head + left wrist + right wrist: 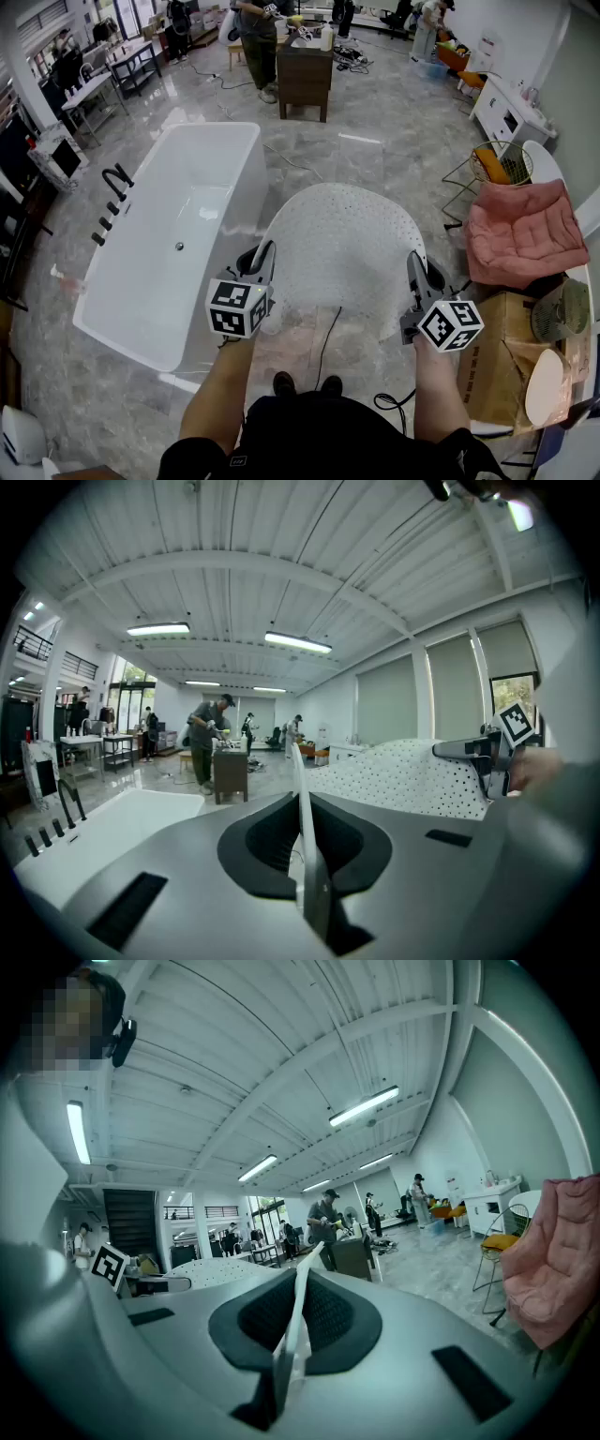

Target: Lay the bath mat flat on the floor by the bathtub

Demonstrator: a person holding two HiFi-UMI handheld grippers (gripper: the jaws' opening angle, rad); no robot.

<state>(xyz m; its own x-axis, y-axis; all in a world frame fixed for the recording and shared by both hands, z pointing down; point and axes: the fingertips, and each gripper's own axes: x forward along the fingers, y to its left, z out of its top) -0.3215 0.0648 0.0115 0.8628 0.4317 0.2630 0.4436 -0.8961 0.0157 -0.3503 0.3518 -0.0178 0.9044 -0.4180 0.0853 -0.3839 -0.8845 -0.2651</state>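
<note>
A white dotted bath mat (342,239) hangs spread out above the grey floor, just right of the white bathtub (178,234). My left gripper (266,253) is shut on the mat's near left edge. My right gripper (415,264) is shut on its near right edge. In the left gripper view a thin white mat edge (302,789) stands pinched between the jaws, and the dotted mat (412,775) stretches across to the right gripper (478,752). The right gripper view shows the same pinched white edge (298,1302) and the mat (211,1269) beyond it.
A pink cushioned chair (520,230), a cardboard box (497,361) and a wire stool (497,164) crowd the right side. Black taps (112,197) line the tub's left rim. A dark cabinet (305,75) and a person (258,37) stand farther off. A black cable (328,337) lies by my feet.
</note>
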